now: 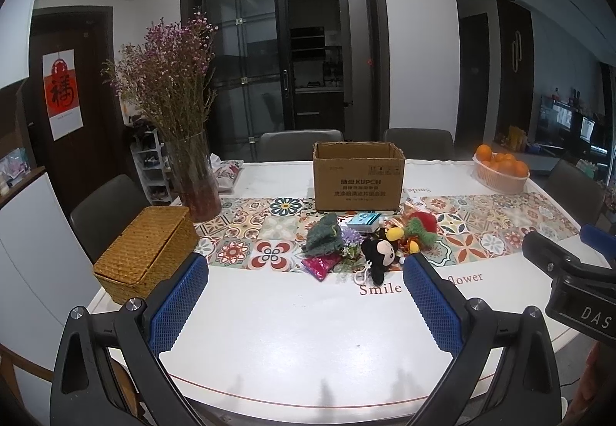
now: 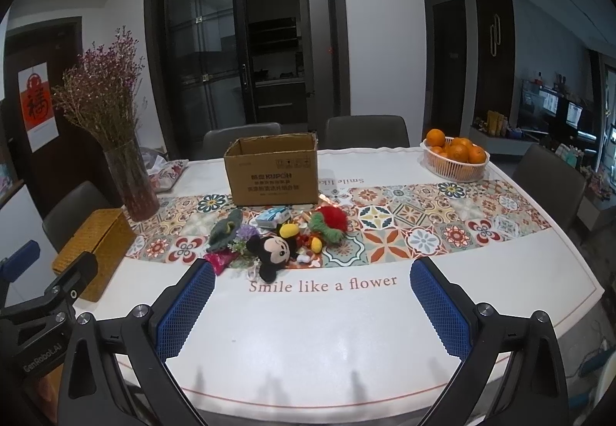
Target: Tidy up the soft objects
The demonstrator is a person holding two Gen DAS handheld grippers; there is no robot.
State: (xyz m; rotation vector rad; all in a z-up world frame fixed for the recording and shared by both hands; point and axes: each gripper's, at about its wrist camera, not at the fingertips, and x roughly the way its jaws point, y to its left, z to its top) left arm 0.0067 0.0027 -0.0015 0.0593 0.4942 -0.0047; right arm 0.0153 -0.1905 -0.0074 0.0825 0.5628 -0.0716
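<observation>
Your left gripper [image 1: 304, 274] stands wide apart and holds nothing; its blue pads [image 1: 181, 304] frame the lower centre of the left wrist view, above the white table [image 1: 269, 329]. Your right gripper [image 2: 312, 278] is likewise wide and empty, at the lower centre of its own view. The soft items lie in one pile at mid-frame, on the patterned runner [image 2: 423, 229]: a mouse plush [image 2: 271, 253] nearest you, a green knitted piece [image 2: 225, 229] to its left, a pink pouch [image 2: 217, 260] at the pile's lower left, and a red and green yarn toy [image 2: 327, 222] to the right. A blue packet [image 2: 273, 216] lies behind them. The open cardboard box [image 2: 273, 172] stands just beyond the pile. A wicker basket [image 1: 148, 253] sits at left, closed.
</observation>
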